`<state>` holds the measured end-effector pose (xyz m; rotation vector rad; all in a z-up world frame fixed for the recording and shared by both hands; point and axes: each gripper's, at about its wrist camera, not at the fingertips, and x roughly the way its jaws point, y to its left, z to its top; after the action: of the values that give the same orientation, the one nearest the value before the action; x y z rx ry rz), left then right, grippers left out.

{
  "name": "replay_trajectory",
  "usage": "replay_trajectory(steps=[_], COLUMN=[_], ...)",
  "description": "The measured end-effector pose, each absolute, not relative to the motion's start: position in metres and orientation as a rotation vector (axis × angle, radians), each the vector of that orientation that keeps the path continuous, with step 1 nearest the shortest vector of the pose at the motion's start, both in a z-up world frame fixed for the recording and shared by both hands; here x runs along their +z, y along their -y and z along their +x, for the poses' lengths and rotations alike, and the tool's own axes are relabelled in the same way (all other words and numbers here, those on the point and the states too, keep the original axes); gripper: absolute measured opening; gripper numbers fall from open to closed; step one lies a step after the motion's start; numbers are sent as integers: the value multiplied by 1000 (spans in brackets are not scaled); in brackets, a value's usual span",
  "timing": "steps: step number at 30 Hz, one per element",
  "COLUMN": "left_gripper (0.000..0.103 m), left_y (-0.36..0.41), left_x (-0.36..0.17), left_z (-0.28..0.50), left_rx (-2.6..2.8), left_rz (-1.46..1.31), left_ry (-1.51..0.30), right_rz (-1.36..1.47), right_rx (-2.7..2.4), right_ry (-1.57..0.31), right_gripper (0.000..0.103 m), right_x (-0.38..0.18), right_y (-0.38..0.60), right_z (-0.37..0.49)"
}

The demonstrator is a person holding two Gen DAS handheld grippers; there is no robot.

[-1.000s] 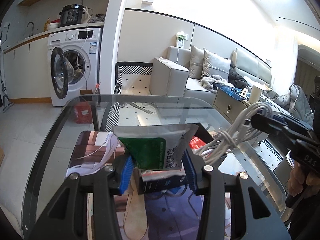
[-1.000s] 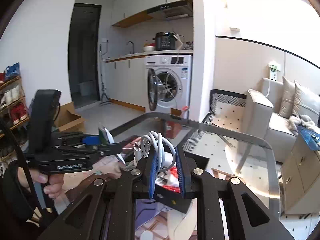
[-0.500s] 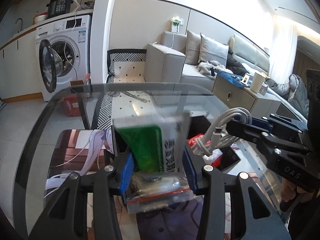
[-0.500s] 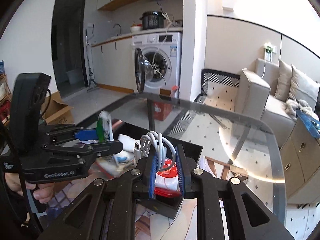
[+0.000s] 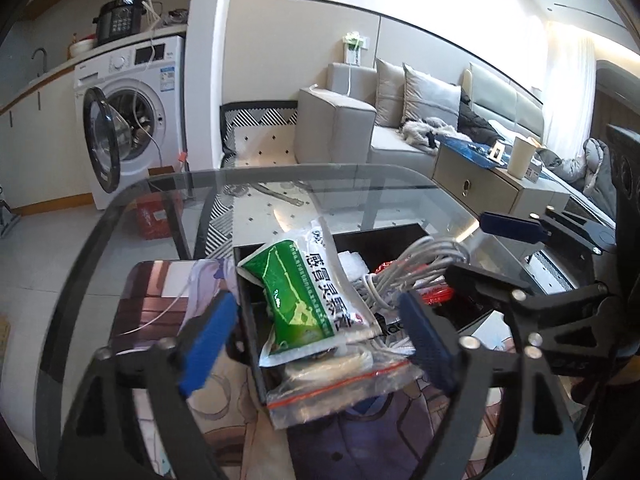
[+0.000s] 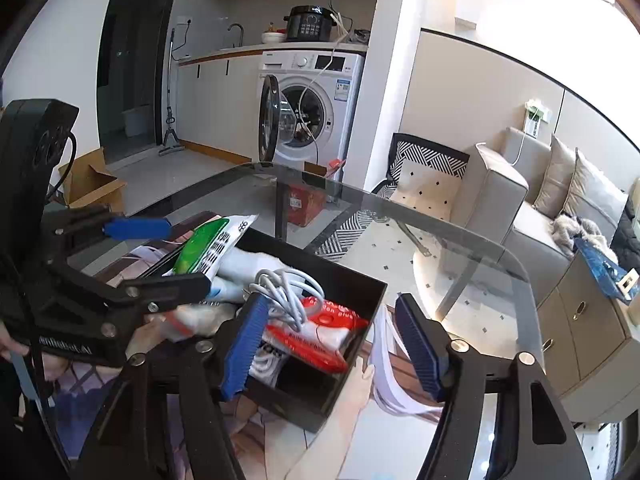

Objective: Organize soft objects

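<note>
A black box (image 5: pixel 380 236) (image 6: pixel 362 280) stands on a printed mat on the glass table. In it lie a green-and-white packet (image 5: pixel 304 300) (image 6: pixel 204 250), a coiled white cable (image 5: pixel 412 268) (image 6: pixel 288 292), a red packet (image 6: pixel 320 328) and a clear zip bag (image 5: pixel 340 384). My left gripper (image 5: pixel 318 342) (image 6: pixel 160 256) is opening. The green packet rests between its blue pads, and neither pad presses on it. My right gripper (image 6: pixel 332 344) (image 5: pixel 480 252) is opening too. The cable lies loose by its left pad, and only the box rim and red packet show between its pads.
The glass table's rounded edge (image 5: pixel 304 172) runs close behind the box. Beyond it are a washing machine (image 5: pixel 132 112) with its door open, a grey sofa (image 5: pixel 360 124) and a low cabinet (image 5: pixel 492 188). A cardboard box (image 6: pixel 92 184) sits on the floor at the left.
Both grippers came down over the black box and went from shut to open. The green packet and the cable coil left their pads and now lie in the box.
</note>
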<state>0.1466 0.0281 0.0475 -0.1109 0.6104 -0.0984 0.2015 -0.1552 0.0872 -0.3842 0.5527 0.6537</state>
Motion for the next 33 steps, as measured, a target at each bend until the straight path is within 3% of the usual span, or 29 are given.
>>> replay_trajectory(steps=[2,6,33], left_gripper=[95,102,103], left_y=[-30,-32,-41], left_x=[49,49,16], left_z=[142,131,94], left_rx=[-95,-52,62], left_rz=[-113,-103,-90], left_ry=[-607,-598,-507], right_rz=[-362,-314,-157], right_rx=[662,681,694], right_ry=[-536,-511,-451], right_gripper=[88,102,103], right_x=[89,88,63], right_y=[161,170,179], right_z=[192,173,147])
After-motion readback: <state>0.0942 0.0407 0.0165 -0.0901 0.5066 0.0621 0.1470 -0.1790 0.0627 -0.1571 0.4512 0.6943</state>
